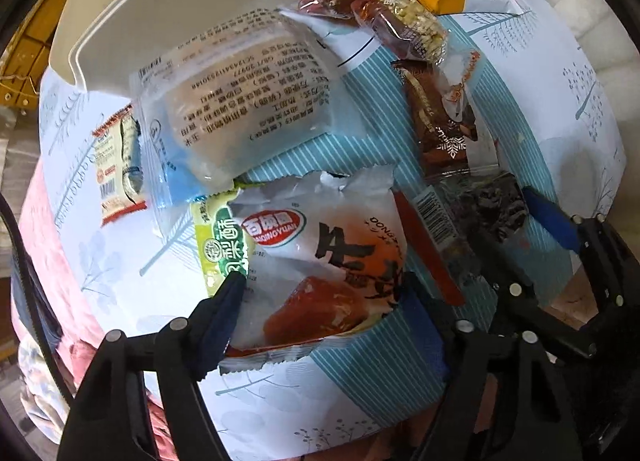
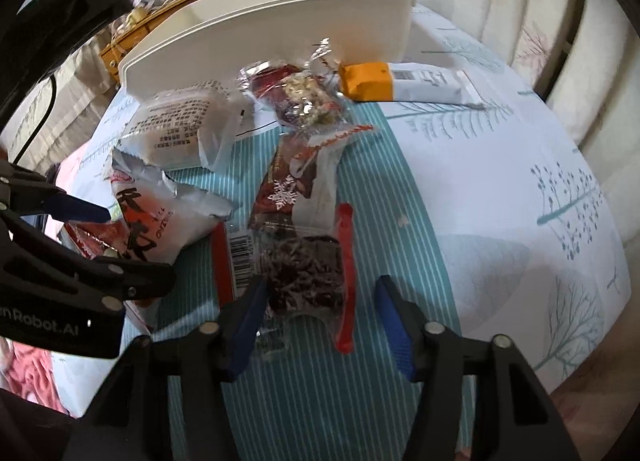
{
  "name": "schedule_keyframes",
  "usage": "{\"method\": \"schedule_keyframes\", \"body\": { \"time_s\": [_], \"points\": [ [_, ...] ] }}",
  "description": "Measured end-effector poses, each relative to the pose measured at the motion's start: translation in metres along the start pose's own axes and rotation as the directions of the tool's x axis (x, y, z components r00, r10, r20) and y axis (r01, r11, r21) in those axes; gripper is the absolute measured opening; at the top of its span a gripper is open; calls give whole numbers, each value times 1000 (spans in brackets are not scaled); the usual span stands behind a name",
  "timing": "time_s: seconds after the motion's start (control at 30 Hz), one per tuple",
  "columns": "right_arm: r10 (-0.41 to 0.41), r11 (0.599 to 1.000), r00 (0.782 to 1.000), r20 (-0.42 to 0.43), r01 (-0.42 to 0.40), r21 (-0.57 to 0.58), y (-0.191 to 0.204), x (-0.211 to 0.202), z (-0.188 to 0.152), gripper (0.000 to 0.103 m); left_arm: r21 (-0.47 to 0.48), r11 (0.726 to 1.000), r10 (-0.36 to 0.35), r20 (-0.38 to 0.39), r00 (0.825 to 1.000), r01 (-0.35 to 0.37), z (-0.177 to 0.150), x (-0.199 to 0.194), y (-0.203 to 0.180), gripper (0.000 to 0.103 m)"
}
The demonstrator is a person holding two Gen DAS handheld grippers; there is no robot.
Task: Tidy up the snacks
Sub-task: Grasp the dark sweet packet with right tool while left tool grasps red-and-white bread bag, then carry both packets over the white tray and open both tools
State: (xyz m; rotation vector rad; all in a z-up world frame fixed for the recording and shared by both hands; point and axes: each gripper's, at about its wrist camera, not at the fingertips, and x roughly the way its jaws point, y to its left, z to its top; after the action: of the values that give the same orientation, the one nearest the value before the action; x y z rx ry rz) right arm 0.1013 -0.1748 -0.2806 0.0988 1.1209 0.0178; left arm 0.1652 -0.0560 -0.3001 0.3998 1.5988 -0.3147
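A white beef-snack packet (image 1: 320, 261) with a red meat picture lies flat on the striped tablecloth. My left gripper (image 1: 320, 293) points down over it, one finger at each side edge, and the packet is not squeezed; it shows in the right wrist view too (image 2: 136, 245). A clear packet of dark dried fruit (image 2: 308, 281) with red edges lies between the fingers of my right gripper (image 2: 322, 285). That gripper's left pad is against the wrapper, while a gap separates the right pad from it.
A white tray (image 2: 280, 21) stands at the back. In front of it lie a clear printed packet (image 1: 248, 101), peanut bars (image 1: 380, 9), a brown snowflake packet (image 1: 440, 113), an orange-and-white packet (image 2: 368, 81), a green packet (image 1: 220, 237) and a small red-white packet (image 1: 116, 165).
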Motion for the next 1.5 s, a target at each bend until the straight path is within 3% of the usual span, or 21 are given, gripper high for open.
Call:
{"method": "schedule_keyframes", "body": {
  "time_s": [0.1, 0.17, 0.33, 0.5, 0.87, 1.17, 1.5],
  "points": [
    [8, 1000, 1000, -6, -8, -27, 5, 0, 1, 45, -11, 1000, -8, 0, 1000, 8, -4, 1, 8, 73],
    [6, 999, 1000, -11, -7, -41, 7, 0, 2, 44, -22, 1000, -5, 6, 1000, 5, -4, 0, 10, 63],
    [28, 998, 999, -39, -30, -49, 6, -1, 1, 42, -58, 998, -37, 1, 999, 37, -5, -7, 26, 59],
    [34, 998, 996, -76, -39, -58, 5, -3, -1, 42, -91, 994, -62, -15, 998, 60, -9, -12, 35, 58],
    [51, 996, 996, -73, -57, -70, 9, -29, -1, 42, -132, 982, -135, 3, 991, 134, -31, -42, 60, 58],
    [59, 996, 998, -30, -61, -68, 19, -56, 10, 42, -183, 965, -174, 74, 982, 185, -41, -90, 97, 58],
    [73, 993, 997, 41, -68, -99, 30, -86, 49, 42, -250, 943, -178, 181, 967, 221, -53, -149, 120, 58]
  ]
}}
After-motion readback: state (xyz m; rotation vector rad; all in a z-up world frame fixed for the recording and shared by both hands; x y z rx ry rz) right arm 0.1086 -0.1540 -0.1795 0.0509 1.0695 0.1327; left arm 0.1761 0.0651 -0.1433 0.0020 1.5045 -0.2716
